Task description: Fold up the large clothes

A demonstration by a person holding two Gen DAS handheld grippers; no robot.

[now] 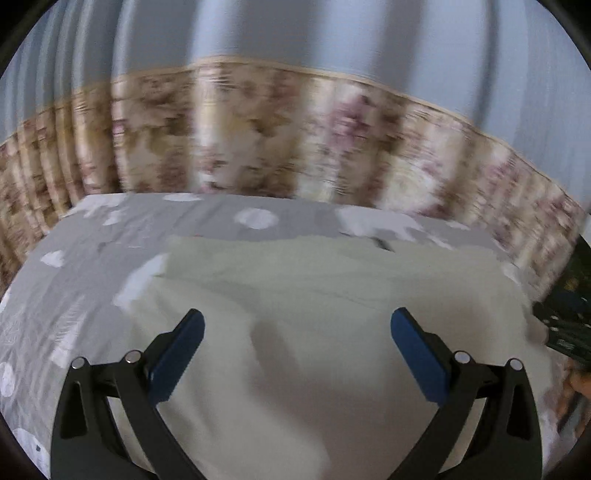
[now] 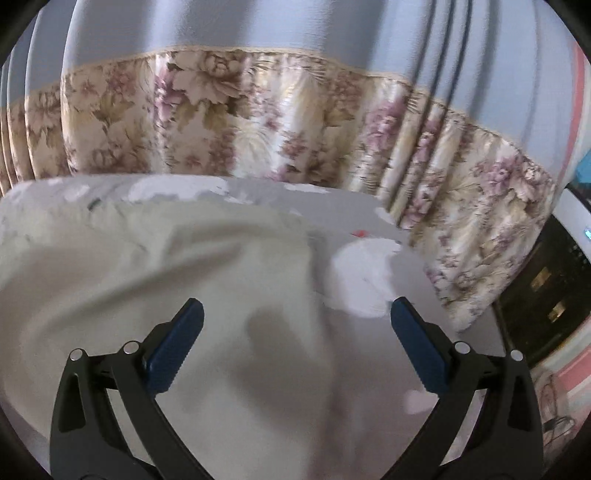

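Observation:
A large cream-white garment [image 1: 314, 295] lies spread and wrinkled on a bed with a grey sheet [image 1: 92, 251] printed with white patches. My left gripper [image 1: 297, 325] hovers over the garment's near part, open wide, with nothing between its blue pads [image 1: 177, 354]. In the right wrist view the same garment [image 2: 166, 266] fills the left and middle, with soft folds running across it. My right gripper [image 2: 297, 314] is also open above the garment's right edge, empty, near a white patch of the sheet [image 2: 365, 273].
A floral curtain band [image 2: 258, 118] under pale blue drapes [image 2: 258, 26] hangs close behind the bed's far edge. A dark cabinet or shelf [image 2: 543, 288] stands at the right beside the bed. The left wrist view is motion-blurred.

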